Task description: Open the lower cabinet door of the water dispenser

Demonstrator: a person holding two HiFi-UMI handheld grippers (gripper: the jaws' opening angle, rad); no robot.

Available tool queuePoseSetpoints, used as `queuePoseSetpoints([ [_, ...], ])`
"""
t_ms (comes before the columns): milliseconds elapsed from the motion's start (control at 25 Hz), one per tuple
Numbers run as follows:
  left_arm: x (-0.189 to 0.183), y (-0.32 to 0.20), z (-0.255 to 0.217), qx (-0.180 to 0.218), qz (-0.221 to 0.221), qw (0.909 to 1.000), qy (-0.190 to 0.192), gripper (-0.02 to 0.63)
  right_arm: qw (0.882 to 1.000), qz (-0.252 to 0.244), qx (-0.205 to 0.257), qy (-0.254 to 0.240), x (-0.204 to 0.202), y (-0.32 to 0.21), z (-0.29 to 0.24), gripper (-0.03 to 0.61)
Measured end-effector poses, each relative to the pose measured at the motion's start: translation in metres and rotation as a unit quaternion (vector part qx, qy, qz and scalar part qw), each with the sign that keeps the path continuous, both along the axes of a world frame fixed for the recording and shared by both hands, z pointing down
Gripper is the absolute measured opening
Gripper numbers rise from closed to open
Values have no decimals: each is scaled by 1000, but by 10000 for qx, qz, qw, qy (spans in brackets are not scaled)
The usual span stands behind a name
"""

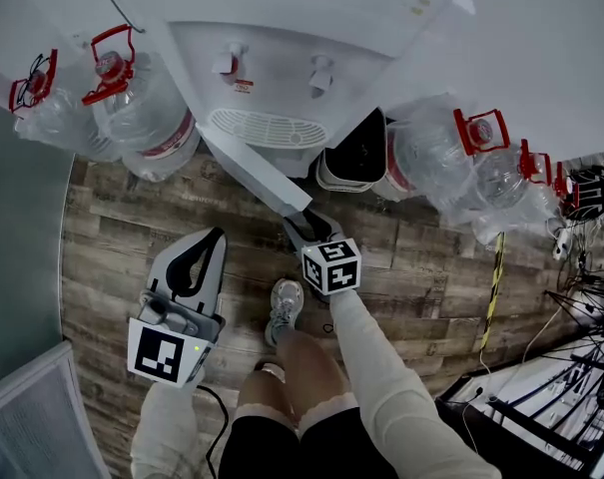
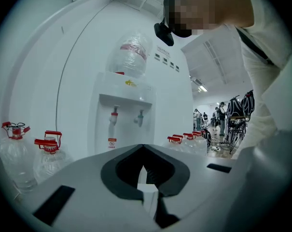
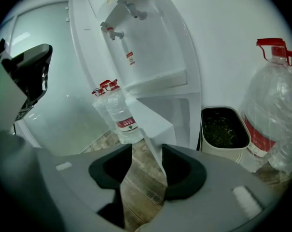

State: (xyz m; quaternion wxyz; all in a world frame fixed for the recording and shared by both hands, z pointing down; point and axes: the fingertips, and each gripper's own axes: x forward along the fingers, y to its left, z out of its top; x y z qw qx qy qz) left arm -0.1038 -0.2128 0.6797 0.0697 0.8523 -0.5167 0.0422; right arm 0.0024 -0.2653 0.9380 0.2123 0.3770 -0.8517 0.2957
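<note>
The white water dispenser [image 1: 282, 78] stands at the top of the head view. Its lower cabinet door [image 1: 257, 173] is swung out over the wooden floor. My right gripper [image 1: 303, 218] is at the door's free edge. In the right gripper view, the door [image 3: 150, 120] has its thin edge between the jaws of my right gripper [image 3: 146, 151], lying along the right finger. Floor shows in the gap beside it, so the pads do not clamp it. My left gripper [image 1: 214, 236] hovers to the left, shut and empty, pointing at the dispenser [image 2: 126, 115].
Large water bottles with red handles stand left [image 1: 142, 108] and right [image 1: 431, 158] of the dispenser. A white-rimmed black bin [image 1: 356, 158] sits just right of the cabinet. The person's shoe [image 1: 285, 307] is below the door. Cables and racks [image 1: 581, 307] fill the right side.
</note>
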Motion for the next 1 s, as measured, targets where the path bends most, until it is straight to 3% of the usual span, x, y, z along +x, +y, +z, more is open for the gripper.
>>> queuePoseSetpoints([
  [120, -2, 8, -10, 89, 34, 10000, 20, 2, 9999, -131, 9, 17, -7, 11, -5, 192],
  [280, -9, 20, -17, -84, -106, 9999, -12, 2, 9995, -149, 260, 19, -10, 19, -28, 187],
  [360, -9, 26, -24, -154, -147, 9998, 28, 2, 9986, -91, 524, 74, -7, 19, -48, 125],
  [440, -6, 31, -34, -131, -113, 9998, -5, 2, 9970, 5, 770, 115, -3, 19, -71, 14],
  [1000, 1, 59, -141, 23, -147, 9998, -128, 2, 9858, 254, 1641, -242, 21, 47, -247, 8],
])
